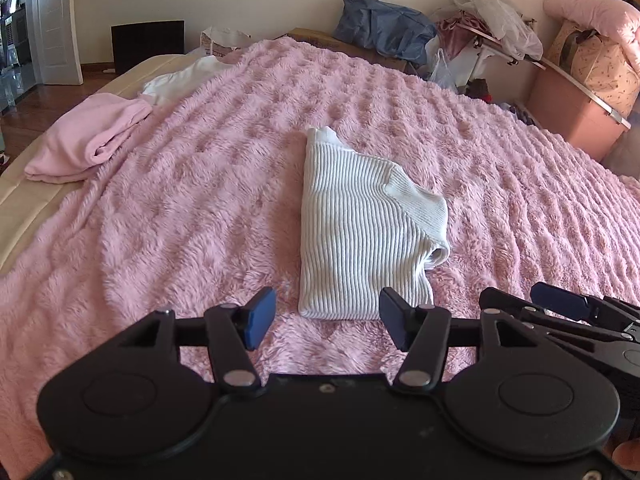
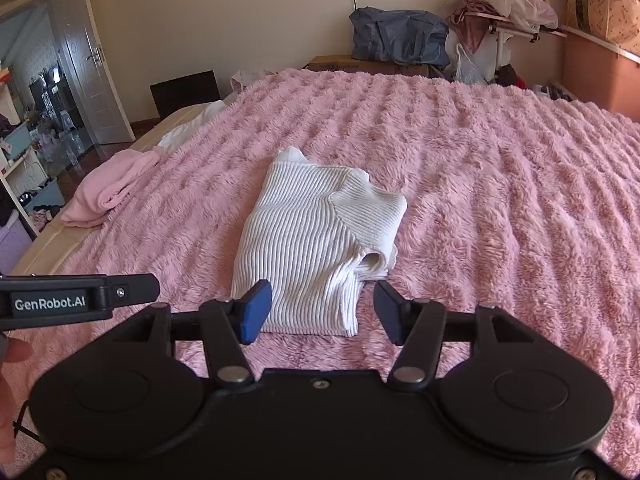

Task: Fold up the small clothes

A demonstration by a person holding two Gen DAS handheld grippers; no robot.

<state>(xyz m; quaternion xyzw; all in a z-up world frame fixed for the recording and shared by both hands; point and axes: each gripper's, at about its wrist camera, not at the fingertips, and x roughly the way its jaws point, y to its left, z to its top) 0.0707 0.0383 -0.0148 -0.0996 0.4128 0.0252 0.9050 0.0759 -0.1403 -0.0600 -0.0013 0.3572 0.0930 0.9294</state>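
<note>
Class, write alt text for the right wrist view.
A folded white ribbed sweater lies on a fluffy pink blanket, just beyond the open, empty right gripper. A pink garment sits at the bed's left edge.

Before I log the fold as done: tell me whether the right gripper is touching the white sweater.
Apart. In the right wrist view the right gripper stands open above the folded white sweater, nothing pinched between its blue pads.

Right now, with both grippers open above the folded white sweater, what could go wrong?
1. The sleeve end bulges loose on the white ribbed sweater, so the fold may spring open.
2. The fluffy pink blanket is soft, so the stack could tilt if nudged.
3. The left gripper and right gripper hang close together and might collide.
</note>
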